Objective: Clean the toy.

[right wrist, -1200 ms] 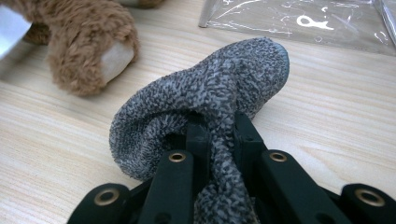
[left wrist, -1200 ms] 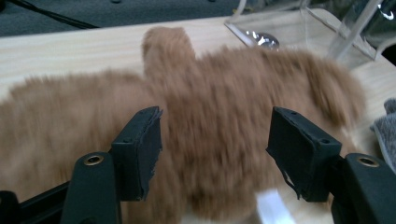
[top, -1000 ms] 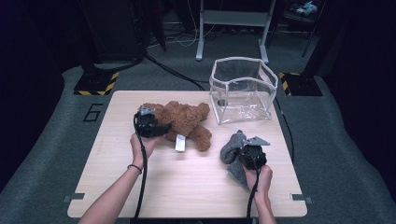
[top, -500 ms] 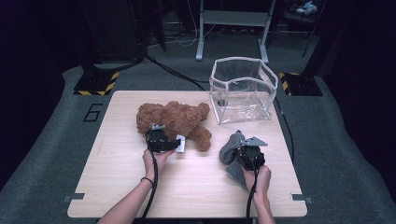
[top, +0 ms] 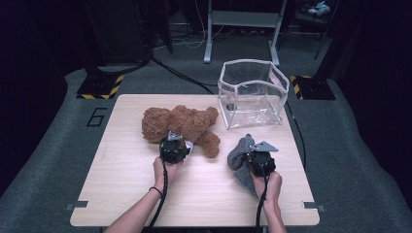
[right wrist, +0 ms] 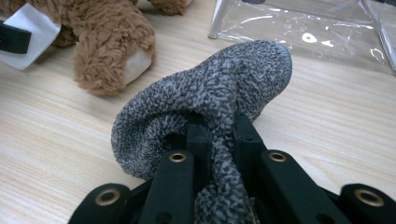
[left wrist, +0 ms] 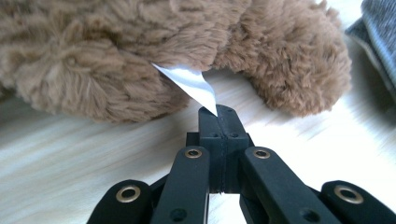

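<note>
A brown teddy bear [top: 180, 121] [left wrist: 116, 56] [right wrist: 112, 32] lies on its side in the middle of the wooden table [top: 121, 184]. Its white tag [left wrist: 191, 84] [right wrist: 30, 35] sticks out from the near edge. My left gripper [top: 177, 145] [left wrist: 219, 116] has just been closing, and its jaws are now shut on the tip of that tag. To the right, my right gripper [top: 255, 158] [right wrist: 219, 126] is shut on a grey knitted sock [top: 240, 150] [right wrist: 210, 93], whose bunched toe rises in front of the jaws.
A clear plastic bin [top: 252, 92] [right wrist: 303, 28] stands open-topped at the table's far right, just beyond the sock. Cables trail from both grippers toward the near edge. Dark floor with stands and cables surrounds the table.
My left hand moved right and nearer, from the bear's head end to its near edge, and came down. Its jaws closed on the white tag. The right hand and sock stayed put.
</note>
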`<state>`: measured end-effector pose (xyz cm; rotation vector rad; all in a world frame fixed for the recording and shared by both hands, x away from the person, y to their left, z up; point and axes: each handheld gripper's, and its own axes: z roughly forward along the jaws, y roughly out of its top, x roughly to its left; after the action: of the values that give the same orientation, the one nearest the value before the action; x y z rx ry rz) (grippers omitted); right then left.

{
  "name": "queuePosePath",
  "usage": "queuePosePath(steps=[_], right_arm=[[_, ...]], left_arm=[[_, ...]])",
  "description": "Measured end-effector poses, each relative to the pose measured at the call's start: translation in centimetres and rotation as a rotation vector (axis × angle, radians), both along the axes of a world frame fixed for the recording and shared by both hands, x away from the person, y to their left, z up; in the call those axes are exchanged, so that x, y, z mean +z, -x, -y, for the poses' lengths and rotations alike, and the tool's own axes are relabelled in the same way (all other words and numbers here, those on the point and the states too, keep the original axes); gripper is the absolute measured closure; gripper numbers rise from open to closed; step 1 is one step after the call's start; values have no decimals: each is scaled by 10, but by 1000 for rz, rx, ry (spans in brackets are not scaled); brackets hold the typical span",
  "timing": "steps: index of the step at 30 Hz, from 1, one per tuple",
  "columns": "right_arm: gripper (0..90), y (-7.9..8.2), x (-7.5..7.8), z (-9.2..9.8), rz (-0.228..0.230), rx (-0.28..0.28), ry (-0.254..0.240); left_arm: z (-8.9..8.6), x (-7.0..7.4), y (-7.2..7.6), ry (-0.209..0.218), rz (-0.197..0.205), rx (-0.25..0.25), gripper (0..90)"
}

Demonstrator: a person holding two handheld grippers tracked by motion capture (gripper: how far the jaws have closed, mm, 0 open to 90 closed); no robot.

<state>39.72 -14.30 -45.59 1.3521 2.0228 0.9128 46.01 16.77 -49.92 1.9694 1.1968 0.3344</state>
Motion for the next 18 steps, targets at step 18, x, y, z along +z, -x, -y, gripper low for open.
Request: queuePosePath(steps=[18], right_arm=[[816, 4, 48, -24, 78, 105, -37]], left_arm=[[15, 10, 51, -142, 153, -134, 900]])
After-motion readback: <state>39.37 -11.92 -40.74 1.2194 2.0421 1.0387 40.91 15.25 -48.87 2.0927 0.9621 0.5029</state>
